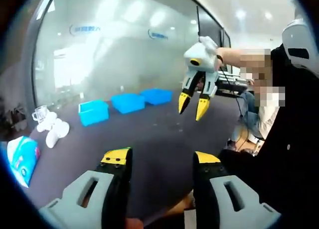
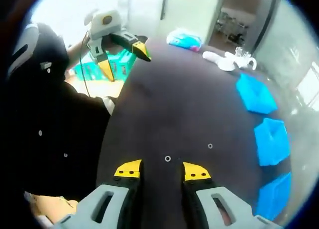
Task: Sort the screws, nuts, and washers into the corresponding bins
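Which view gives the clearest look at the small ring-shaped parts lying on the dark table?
The right gripper view: two small rings lie on the dark table just ahead of the right hand-held gripper, whose jaws stand apart. In the left gripper view the table appears, but no small parts can be made out on it.

a blue-and-white packet (image 1: pixel 22 159) lies near white objects (image 1: pixel 54 129) — beside a clear cup (image 1: pixel 40 112).

The dark table (image 1: pixel 149 134) is viewed from above in both views. The three blue bins (image 1: pixel 124 102) are faced from well apart in the left gripper view, while the same bins (image 2: pixel 269 139) are seen nearer, sideways, in the right gripper view.
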The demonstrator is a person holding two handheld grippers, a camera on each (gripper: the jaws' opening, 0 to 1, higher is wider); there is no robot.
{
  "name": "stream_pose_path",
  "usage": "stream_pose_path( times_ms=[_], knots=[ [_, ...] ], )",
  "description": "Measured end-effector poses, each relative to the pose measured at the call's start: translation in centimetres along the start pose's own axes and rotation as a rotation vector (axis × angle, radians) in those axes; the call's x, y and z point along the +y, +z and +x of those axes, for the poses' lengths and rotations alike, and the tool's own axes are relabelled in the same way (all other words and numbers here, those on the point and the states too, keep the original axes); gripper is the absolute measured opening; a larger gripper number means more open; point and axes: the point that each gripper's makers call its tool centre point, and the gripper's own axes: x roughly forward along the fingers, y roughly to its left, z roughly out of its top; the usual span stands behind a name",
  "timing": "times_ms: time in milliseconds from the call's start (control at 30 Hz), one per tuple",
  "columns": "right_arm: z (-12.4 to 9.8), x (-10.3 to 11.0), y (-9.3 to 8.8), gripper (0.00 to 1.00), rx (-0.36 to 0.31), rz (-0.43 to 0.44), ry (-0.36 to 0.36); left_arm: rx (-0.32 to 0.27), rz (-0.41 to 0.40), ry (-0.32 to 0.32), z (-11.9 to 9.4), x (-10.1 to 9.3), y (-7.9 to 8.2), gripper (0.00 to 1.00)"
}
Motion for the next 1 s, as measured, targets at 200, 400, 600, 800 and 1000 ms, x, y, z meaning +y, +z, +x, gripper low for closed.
stream_pose_path(
  times_ms=[200,400,600,800,1000],
  knots=[
    [1.5,0.2,-0.2,0.22,0.054,-0.020,0.042,0.012,0.008,-0.003,-0.1,-0.3,-0.3,0.45],
    [2.3,0.0,-0.3,0.19,0.080,-0.010,0.066,0.018,0.017,-0.015,-0.1,-0.7,-0.2,0.45],
    [2.9,0.3,-0.4,0.17,0.101,-0.012,0.084,0.020,0.018,-0.020,-0.3,-1.0,-0.1,0.45],
    [3.6,0.4,-0.6,0.13,0.108,-0.012,0.094,0.018,0.014,-0.019,-0.3,-1.0,-0.2,0.45],
    [3.8,0.3,-0.7,0.12,0.115,-0.006,0.107,0.024,0.006,-0.022,-0.4,-1.0,-0.5,0.45]
  ],
)
